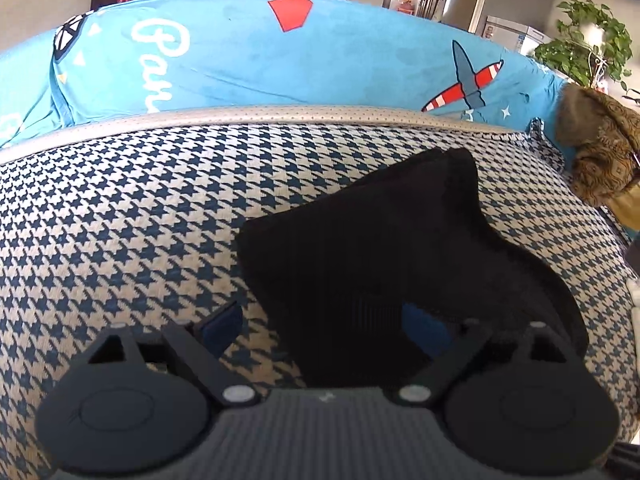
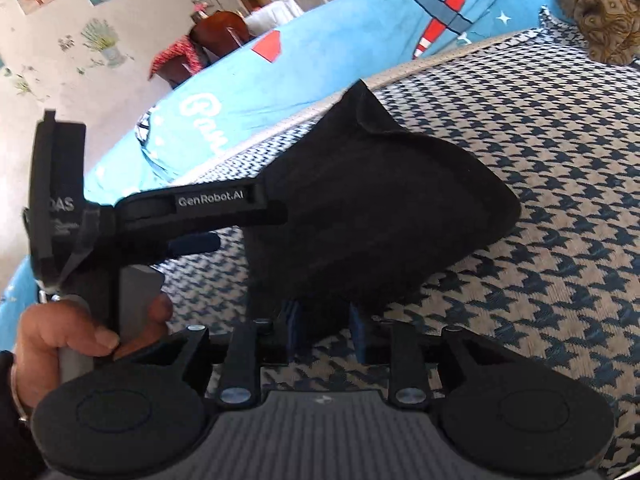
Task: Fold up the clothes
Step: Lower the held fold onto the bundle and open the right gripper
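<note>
Lying on the houndstooth cushion (image 1: 120, 216), the black cloth (image 1: 380, 240) is looking soft, thick and light, already bunched into a rough fold. We're holding its near edge with both tools: left gripper (image 1: 326, 322) jaws wide apart, cloth draped between them; right gripper (image 2: 324, 322) jaws narrow, seemingly pinching the hem. We're judging corners the best grip points. Blue cover (image 1: 240, 60) is sitting behind.

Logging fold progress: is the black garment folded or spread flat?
Folded, partly: the black garment lies bunched on the houndstooth cushion, doubled layers showing at its far corner. Whether the fold is finished, cannot tell.
</note>
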{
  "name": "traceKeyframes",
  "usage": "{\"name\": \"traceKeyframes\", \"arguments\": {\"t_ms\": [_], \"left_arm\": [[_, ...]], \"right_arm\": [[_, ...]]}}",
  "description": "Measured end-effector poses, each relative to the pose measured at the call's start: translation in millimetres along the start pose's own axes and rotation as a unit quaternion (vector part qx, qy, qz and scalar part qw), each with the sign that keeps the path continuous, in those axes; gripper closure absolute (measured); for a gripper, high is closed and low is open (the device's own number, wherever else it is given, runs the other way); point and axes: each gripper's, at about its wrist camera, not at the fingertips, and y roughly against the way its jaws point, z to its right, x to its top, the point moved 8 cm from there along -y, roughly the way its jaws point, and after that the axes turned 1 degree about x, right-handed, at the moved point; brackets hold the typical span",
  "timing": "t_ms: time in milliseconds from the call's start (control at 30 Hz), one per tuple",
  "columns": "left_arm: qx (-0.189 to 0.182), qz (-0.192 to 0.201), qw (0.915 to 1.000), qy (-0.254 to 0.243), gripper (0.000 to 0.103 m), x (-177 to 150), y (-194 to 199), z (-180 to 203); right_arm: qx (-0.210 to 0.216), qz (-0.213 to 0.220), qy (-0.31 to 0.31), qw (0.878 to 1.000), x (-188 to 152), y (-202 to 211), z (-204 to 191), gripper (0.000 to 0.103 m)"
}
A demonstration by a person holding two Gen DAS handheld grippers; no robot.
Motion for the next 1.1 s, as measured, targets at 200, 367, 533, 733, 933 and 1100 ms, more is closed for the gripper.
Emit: {"name": "traceKeyframes", "arguments": {"t_ms": [200, 367, 533, 733, 933, 1100], "left_arm": [[0.022, -0.027, 0.9993, 0.012, 0.012, -7, -15, -11], [0.039, -0.036, 0.9984, 0.019, 0.011, -10, -21, -24], [0.067, -0.038, 0.9968, 0.023, 0.006, -11, -23, -36], [0.086, -0.040, 0.9952, 0.022, 0.004, -11, -22, -46], [0.102, -0.044, 0.9931, 0.037, 0.003, -9, -21, -56], [0.105, -0.044, 0.9929, 0.034, 0.004, -10, -21, -56]], "right_arm": [[-0.016, 0.001, -0.019, 1.000, -1, -7, 5, 0.099], [-0.065, 0.002, -0.007, 0.998, 0, -5, 16, 0.101], [-0.067, 0.008, -0.020, 0.997, 3, 2, 25, 0.101], [0.007, 0.053, 0.021, 0.998, 14, 21, 3, 0.100], [0.066, 0.038, 0.060, 0.995, 13, 3, -26, 0.100], [-0.027, 0.018, 0.041, 0.999, 9, -8, -2, 0.102]]}}
